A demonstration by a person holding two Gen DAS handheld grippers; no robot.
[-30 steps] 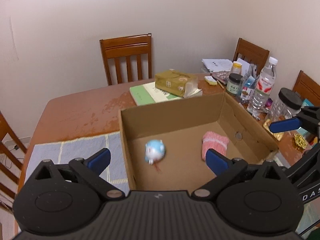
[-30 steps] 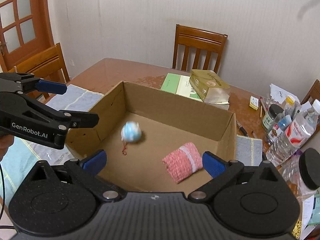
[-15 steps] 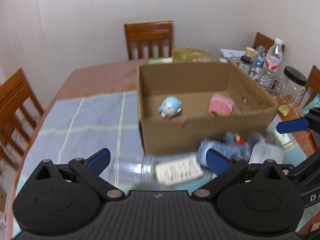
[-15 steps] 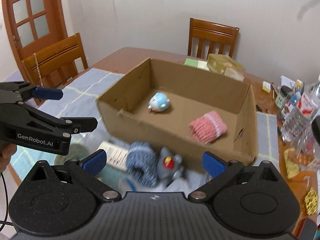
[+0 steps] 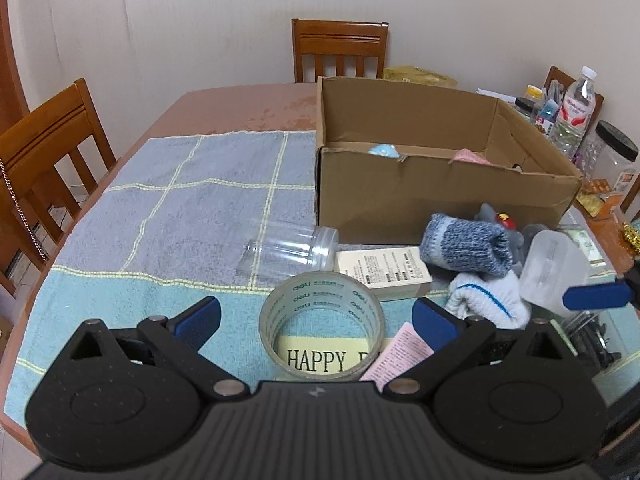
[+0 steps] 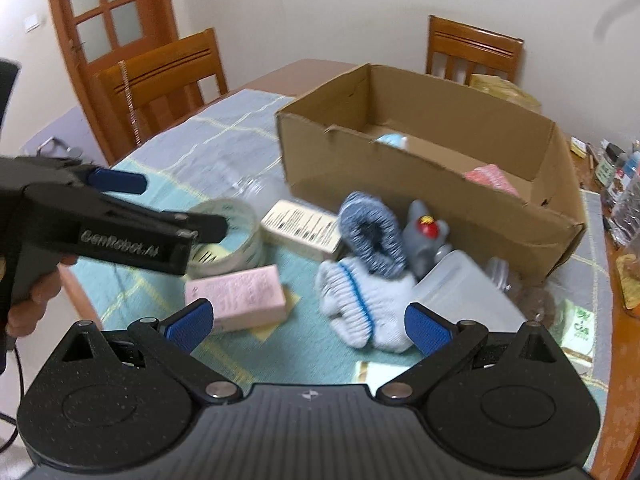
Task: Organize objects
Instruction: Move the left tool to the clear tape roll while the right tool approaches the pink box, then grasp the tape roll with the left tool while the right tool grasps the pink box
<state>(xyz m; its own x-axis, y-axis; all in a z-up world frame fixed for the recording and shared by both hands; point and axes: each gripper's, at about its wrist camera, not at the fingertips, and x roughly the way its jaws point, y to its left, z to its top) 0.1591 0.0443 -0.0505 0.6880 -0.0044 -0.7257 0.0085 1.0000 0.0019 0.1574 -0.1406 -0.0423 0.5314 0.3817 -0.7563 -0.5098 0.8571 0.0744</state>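
A cardboard box (image 5: 440, 196) (image 6: 420, 184) stands on the towel and holds a light blue toy (image 5: 383, 151) and a pink knit roll (image 6: 490, 176). In front of it lie a tape roll (image 5: 320, 316), a clear jar (image 5: 288, 252), a white carton (image 5: 384, 274), a blue-grey sock roll (image 5: 464, 246) (image 6: 372, 236), a white sock (image 6: 360, 304), a grey plush toy (image 6: 424, 236), a pink carton (image 6: 236, 298) and a translucent container (image 6: 464, 296). My left gripper (image 5: 316, 322) is open and empty, just above the tape roll. My right gripper (image 6: 308, 326) is open and empty above the white sock.
The blue checked towel (image 5: 180, 200) covers the near table. Bottles and jars (image 5: 576, 116) crowd the right side. Wooden chairs (image 5: 340, 50) stand around the table. The left gripper's body (image 6: 100, 220) shows at left in the right wrist view.
Both grippers pulled back and down from over the box to the loose items in front of it. The blue toy dropped and came to rest in the box. Both jaws stayed open.
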